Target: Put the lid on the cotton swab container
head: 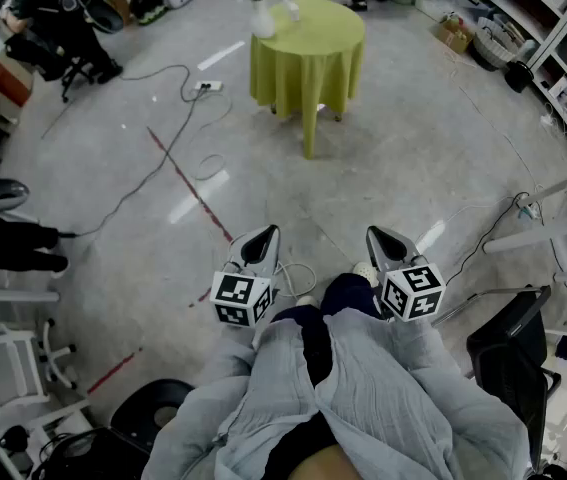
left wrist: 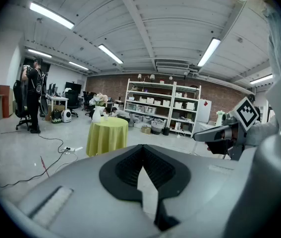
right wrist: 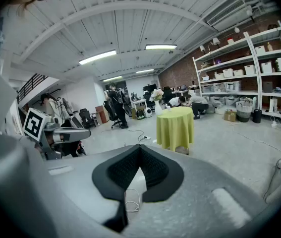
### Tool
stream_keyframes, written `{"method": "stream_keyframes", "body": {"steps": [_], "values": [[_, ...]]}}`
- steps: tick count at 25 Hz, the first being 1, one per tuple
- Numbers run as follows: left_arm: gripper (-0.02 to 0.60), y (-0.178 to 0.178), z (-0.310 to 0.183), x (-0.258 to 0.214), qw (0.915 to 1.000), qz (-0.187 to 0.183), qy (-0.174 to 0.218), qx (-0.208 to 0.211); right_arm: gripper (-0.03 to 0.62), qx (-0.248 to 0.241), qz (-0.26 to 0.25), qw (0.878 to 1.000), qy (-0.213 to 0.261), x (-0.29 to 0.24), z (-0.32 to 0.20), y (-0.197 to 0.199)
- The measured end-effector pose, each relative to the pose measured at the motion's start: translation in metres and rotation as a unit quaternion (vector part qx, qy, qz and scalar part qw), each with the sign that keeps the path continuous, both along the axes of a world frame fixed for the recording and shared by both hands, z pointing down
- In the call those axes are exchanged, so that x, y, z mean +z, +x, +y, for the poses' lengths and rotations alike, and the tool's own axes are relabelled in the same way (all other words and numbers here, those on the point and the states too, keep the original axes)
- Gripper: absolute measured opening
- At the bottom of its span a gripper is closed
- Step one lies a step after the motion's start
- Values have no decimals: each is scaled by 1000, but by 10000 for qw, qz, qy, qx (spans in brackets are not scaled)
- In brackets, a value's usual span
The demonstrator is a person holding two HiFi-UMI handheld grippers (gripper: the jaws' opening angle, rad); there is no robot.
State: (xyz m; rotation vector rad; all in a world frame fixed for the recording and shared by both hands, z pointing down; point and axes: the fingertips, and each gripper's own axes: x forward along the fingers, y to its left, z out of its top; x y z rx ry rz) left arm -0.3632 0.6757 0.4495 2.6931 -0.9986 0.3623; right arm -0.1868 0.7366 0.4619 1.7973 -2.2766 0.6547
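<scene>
Neither a cotton swab container nor a lid can be made out. A round table with a yellow-green cloth [head: 308,33] stands far ahead on the floor, with a white vase [head: 262,18] and a small pale item [head: 291,8] on top. My left gripper [head: 263,238] and right gripper [head: 379,238] are held low above the person's knees, pointing toward the table. Both are shut, jaw tips meeting with nothing between. From the left gripper view [left wrist: 142,151] the table [left wrist: 108,133] lies ahead to the left. From the right gripper view [right wrist: 140,150] the table [right wrist: 176,125] lies ahead to the right.
Cables and a power strip [head: 208,86] lie on the grey floor left of the table, and a red tape line [head: 188,183] crosses it. A person in black [head: 58,18] stands far left. Shelves [head: 553,18] line the right side. A black chair [head: 513,353] is close on the right.
</scene>
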Motion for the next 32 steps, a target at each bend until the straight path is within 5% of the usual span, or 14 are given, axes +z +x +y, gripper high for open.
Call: {"method": "stream_keyframes", "body": {"steps": [16, 32], "values": [[20, -11, 15, 2, 9999, 99, 32, 130, 3, 89, -147, 9993, 324, -8, 4, -24], [20, -13, -9, 19, 9998, 1, -162, 97, 3, -100, -158, 9998, 65, 10, -20, -36]]}}
